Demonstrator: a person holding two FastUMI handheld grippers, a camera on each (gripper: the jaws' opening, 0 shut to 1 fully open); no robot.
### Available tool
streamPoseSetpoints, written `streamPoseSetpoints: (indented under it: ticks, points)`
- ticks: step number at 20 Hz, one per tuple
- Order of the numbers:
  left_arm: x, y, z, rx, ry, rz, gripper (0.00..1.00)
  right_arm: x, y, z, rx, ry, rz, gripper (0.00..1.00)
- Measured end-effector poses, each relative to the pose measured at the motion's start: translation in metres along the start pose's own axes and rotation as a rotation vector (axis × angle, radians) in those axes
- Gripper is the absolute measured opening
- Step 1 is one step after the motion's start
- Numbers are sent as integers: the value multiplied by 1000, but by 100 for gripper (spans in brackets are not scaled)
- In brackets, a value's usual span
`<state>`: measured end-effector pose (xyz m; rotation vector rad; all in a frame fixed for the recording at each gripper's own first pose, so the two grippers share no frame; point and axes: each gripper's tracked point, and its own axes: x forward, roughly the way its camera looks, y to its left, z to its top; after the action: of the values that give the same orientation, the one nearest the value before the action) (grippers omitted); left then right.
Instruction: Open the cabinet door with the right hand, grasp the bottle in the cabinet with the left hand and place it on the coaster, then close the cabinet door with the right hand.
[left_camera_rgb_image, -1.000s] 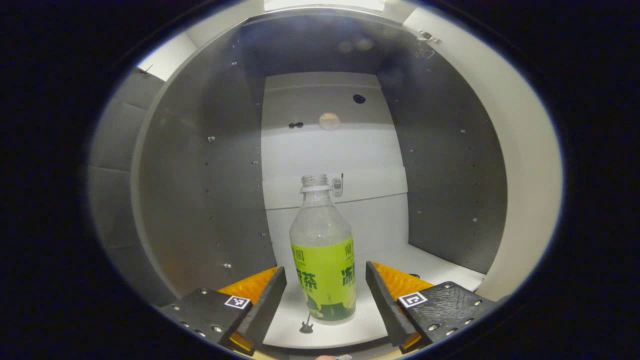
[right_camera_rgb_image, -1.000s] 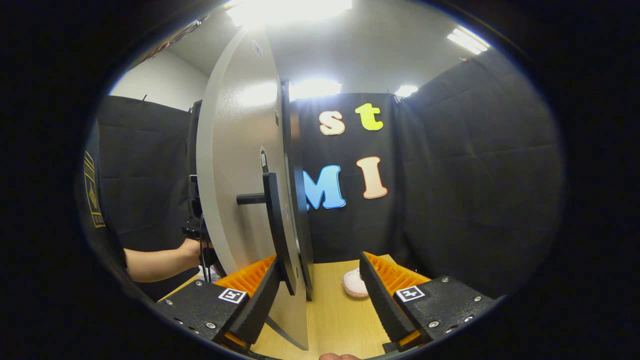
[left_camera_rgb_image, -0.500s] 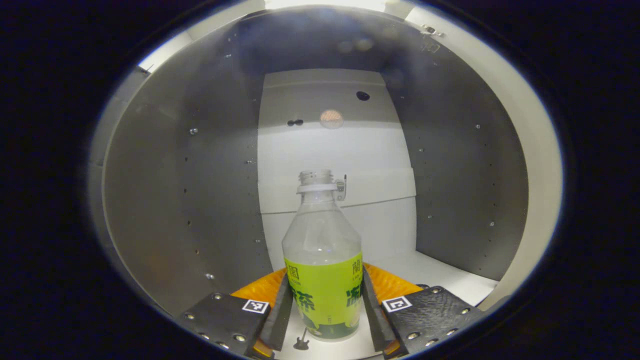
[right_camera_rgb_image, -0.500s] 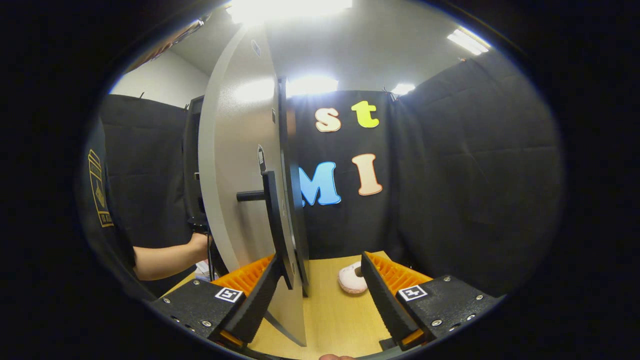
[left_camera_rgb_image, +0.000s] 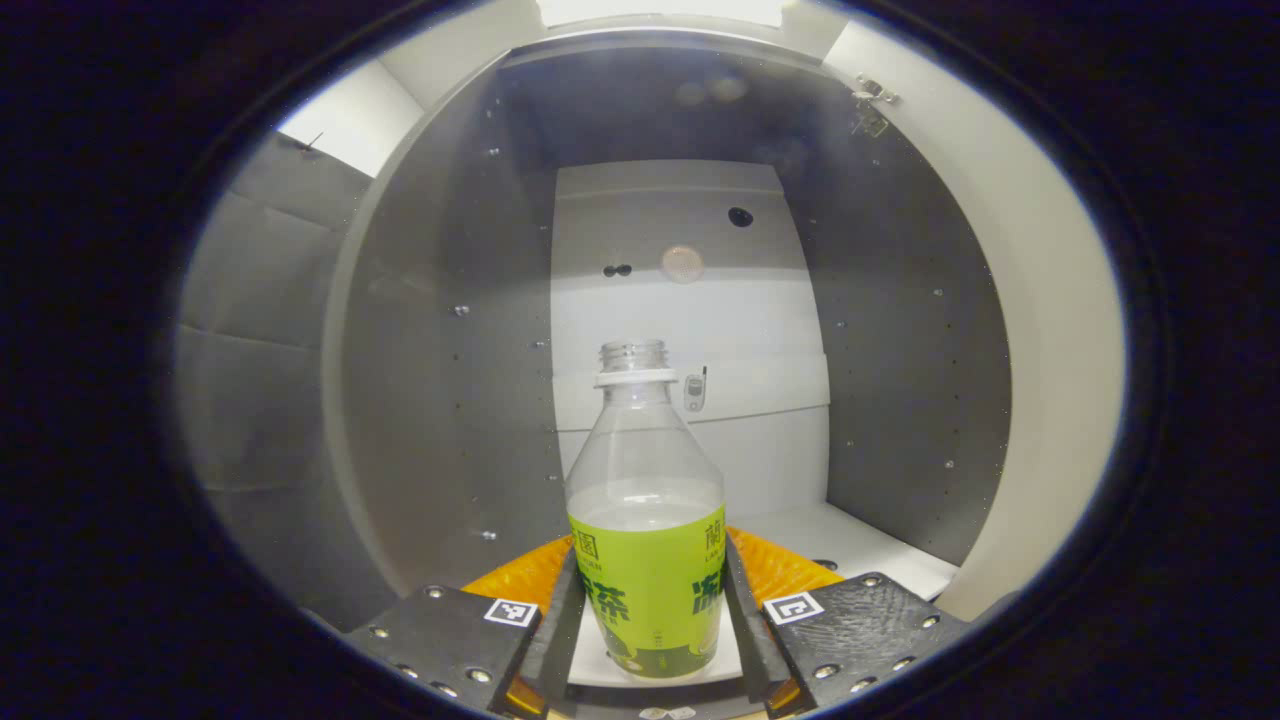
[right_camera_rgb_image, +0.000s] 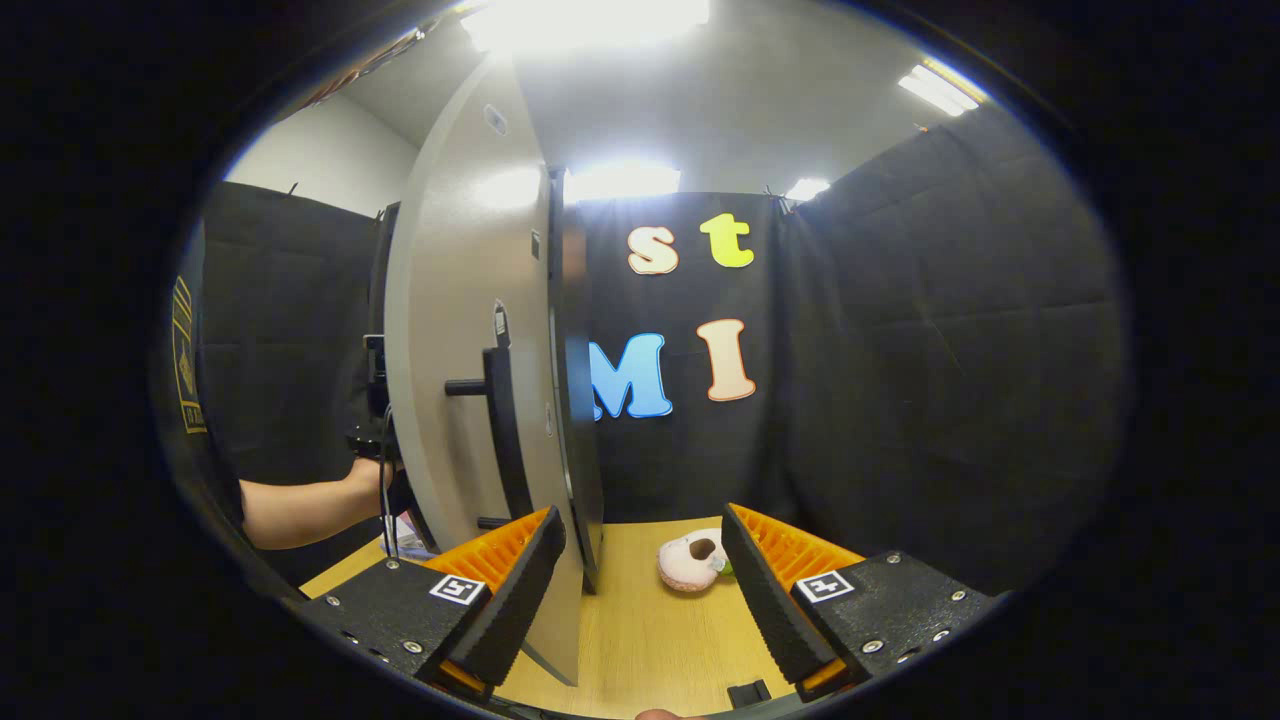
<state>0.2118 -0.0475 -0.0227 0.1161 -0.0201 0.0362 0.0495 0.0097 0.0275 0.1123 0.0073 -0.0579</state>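
Green-labelled bottle (left_camera_rgb_image: 645, 530) upright, neck up, between left tool (left_camera_rgb_image: 647, 640) fingers

Inside the cabinet (left_camera_rgb_image: 900, 330) the bottle (left_camera_rgb_image: 645, 520) stands upright on the cabinet floor, near the front edge, with the back panel well behind it and a side wall off to each side. The left hand-held gripper (left_camera_rgb_image: 648, 625) sits around the bottle, one finger touching each side of its lower half. Over in the right gripper view, the door (right_camera_rgb_image: 455, 330) stands edge-on, its handle (right_camera_rgb_image: 497, 430) on the face left of that edge. The right hand-held gripper (right_camera_rgb_image: 640, 590) is before the door, its left finger in front of the door's bottom corner. Right of the door, a coaster (right_camera_rgb_image: 688, 563) lies on the surface (right_camera_rgb_image: 650, 640). Left of the door, a forearm (right_camera_rgb_image: 300, 510) reaches in behind it.
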Motion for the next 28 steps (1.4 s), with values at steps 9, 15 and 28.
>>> streamPoseSetpoints:
  ticks: [9, 15, 28]
  points:
    - [-109, 19, 27, 28, -48, 123, 67, 2, -51, -32, 36, 55, 25, 95]
    - [-196, 36, 15, 128, -72, 207, 67, 16, -29, -52, -69, 72, 200, 95]
    - [-311, 53, -111, 236, -54, 304, 66, 99, -28, -143, -92, 211, 118, 95]
